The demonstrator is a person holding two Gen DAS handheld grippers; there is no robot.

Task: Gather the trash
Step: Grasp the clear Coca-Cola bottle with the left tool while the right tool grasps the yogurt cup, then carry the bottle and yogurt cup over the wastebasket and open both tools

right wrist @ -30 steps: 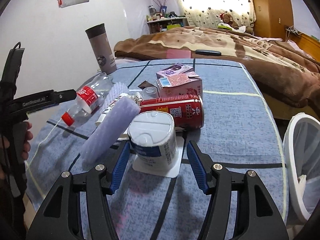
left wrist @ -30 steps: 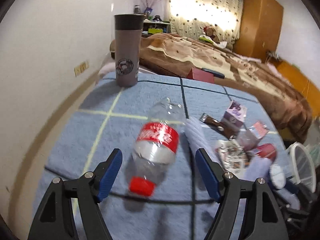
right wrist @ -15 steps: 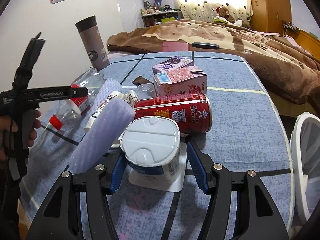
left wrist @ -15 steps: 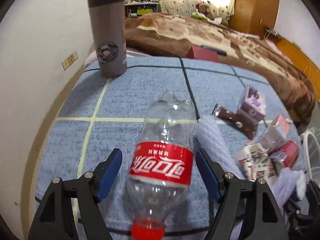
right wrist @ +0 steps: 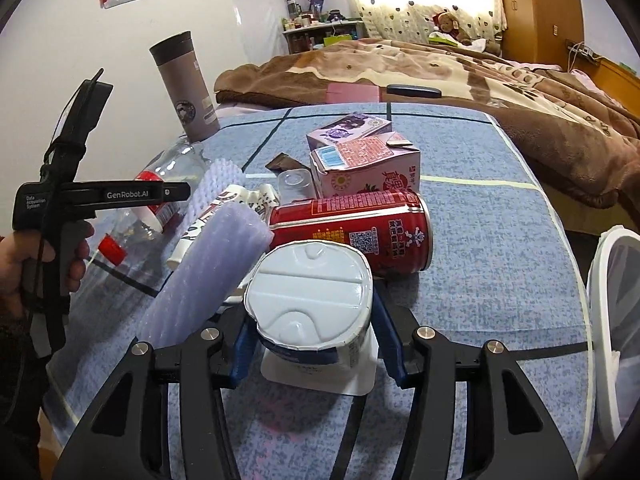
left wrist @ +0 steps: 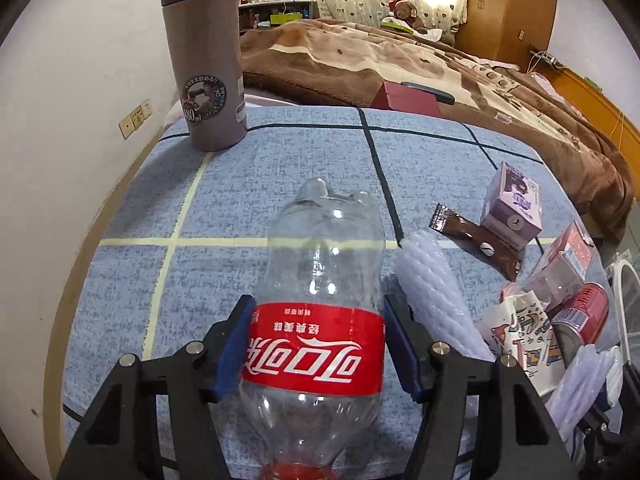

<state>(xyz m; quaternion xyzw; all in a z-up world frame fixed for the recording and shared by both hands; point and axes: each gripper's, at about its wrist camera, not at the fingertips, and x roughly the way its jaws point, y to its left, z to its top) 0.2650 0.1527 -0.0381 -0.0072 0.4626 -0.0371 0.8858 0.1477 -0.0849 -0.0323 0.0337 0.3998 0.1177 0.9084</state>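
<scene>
Coca-Cola bottle (left wrist: 316, 320) lies lengthwise between left tool (left wrist: 316, 344) pads, jaws just closing onto its label; right tool (right wrist: 310, 344) likewise clasps yogurt cup (right wrist: 308, 300).

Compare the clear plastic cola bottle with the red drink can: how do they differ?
The clear plastic cola bottle is see-through with a red label band; the red drink can is opaque metal, red all over. The bottle sits between the left hand-held gripper pads; the can lies free. Both lie on their sides.

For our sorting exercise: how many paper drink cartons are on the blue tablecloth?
2. The purple carton sits farthest back; the pink carton is directly in front of it, behind the lying red can. Others could be hidden in the pile.
</scene>
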